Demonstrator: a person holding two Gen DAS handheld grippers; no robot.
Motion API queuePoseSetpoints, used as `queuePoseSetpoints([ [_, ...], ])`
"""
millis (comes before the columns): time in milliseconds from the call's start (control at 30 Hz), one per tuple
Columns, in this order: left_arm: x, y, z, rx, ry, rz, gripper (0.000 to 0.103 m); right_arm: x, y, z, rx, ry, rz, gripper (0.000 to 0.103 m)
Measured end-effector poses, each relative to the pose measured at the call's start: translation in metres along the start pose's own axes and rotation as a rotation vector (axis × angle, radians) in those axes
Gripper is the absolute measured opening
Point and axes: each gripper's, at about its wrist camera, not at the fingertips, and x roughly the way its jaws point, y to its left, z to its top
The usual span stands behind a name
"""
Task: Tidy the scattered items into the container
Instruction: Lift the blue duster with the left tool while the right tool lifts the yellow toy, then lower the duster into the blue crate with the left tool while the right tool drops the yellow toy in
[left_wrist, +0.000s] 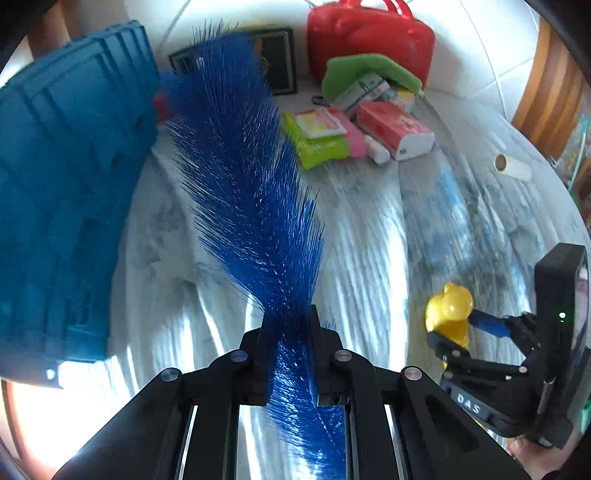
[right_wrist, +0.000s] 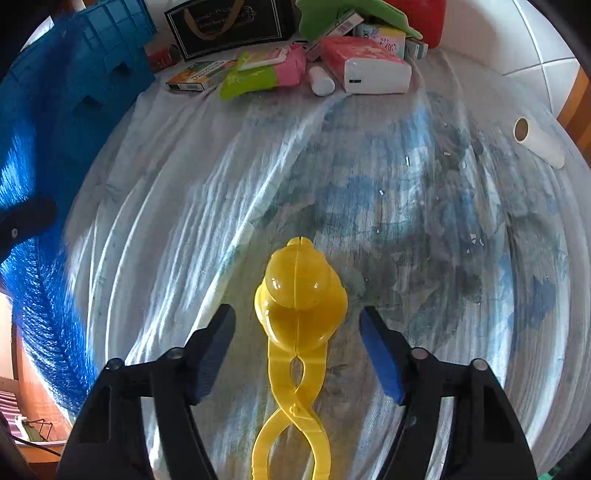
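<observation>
Bright daylight streaks across the wrinkled cloth-covered surface (right_wrist: 332, 184) in both views, blowing out to white glare at the lower left, while fisheye bending curves the edges, corners go black, and the rims smear slightly.

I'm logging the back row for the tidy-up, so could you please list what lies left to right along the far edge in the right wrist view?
Blue plastic crate → flat orange-green carton → green-and-pink wipes pack → small white bottle → red-and-white tissue pack → cardboard-cored white roll.
</observation>
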Motion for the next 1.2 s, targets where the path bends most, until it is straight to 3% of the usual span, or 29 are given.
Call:
queuePoseSetpoints([
  [200, 0.025, -0.013, -0.013, 0.058, 0.034, -0.045, 0.013, 0.001, 0.0, -0.01, 0.033, -0.074, -0.021, 0.051],
  [333, 0.013, -0.016, -0.017, 0.065, -0.009, -0.054, 0.013, -0.027, 0.003, -0.009, 0.035, -0.194, -0.005, 0.051],
  [633, -0.059, -0.009, -0.003, -0.016, -0.184, 0.037, 0.013, -0.109, 0.032, 0.024, -0.09, -0.459, 0.072, 0.051],
  [833, -0.12, 0.006, 0.014, -0.092, -0.288, 0.114, 0.013, -0.162, 0.055, 0.056, -0.188, -0.565, 0.128, 0.049],
  [1200, -0.229, 0.048, 0.054, -0.185, -0.463, 0.163, 0.013, -0.262, 0.119, 0.112, -0.34, -0.722, 0.218, 0.048],
])
